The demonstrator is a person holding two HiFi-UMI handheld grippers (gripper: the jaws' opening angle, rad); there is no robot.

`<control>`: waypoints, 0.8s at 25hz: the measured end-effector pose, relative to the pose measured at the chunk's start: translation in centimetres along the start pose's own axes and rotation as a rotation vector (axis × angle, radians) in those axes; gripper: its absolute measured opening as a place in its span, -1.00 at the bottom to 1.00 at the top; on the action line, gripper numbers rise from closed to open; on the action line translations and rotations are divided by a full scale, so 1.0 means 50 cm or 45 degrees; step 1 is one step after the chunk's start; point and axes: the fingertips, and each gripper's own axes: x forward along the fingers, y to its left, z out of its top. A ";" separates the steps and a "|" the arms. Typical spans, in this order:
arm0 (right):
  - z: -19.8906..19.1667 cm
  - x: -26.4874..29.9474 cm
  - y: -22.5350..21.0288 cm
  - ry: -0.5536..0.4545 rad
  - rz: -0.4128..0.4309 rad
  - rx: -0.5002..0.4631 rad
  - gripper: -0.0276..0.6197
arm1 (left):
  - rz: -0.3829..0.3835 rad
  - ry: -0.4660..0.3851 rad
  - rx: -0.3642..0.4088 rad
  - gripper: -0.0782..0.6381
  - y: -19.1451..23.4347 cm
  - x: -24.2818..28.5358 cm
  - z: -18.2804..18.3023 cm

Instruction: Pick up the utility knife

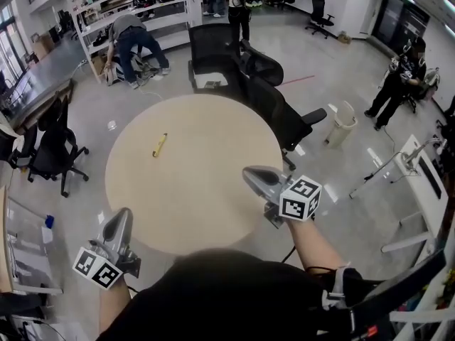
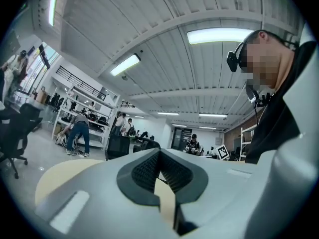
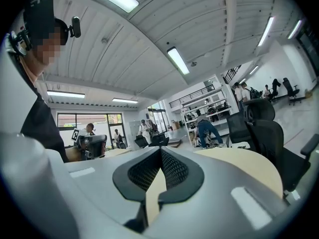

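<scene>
Grey flooring (image 1: pixel 334 55) and black office chairs (image 1: pixel 274 112) surround a round beige table (image 1: pixel 213 212) in the centre of the head view. The utility knife (image 1: pixel 159 145), slim and yellow, lies flat and alone on the upper left part of the tabletop, well apart from both tools.

Tool state: the left gripper (image 1: pixel 124 213) is at the table's lower left edge. The right gripper (image 1: pixel 250 172) is over the lower right part of the top. In each gripper view the ribbed pads meet at the tips with nothing between them, so both sets of jaws are closed and empty.

Recommended procedure:
1. Approach with the left gripper, which looks slightly nearer the knife.
2. Part the jaws before descending.
3. Align the pads across the handle's narrow width, near mid-length.
4. Lower until the pads straddle the handle, then close and lift level.

Caution: a thin body lying flat on a hard top may slide away if it is nudged.

Containers: none on the table. A pale waste bin (image 1: pixel 344 119) stands on the floor at the right of the frame, and its contents cannot be made out. Shelving (image 1: pixel 142 13) at the upper left holds items too small to identify.
</scene>
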 end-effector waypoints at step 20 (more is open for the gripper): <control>0.024 0.389 -0.006 0.015 -0.319 -0.008 -0.87 | -0.324 0.073 -0.092 -0.80 0.481 0.149 0.062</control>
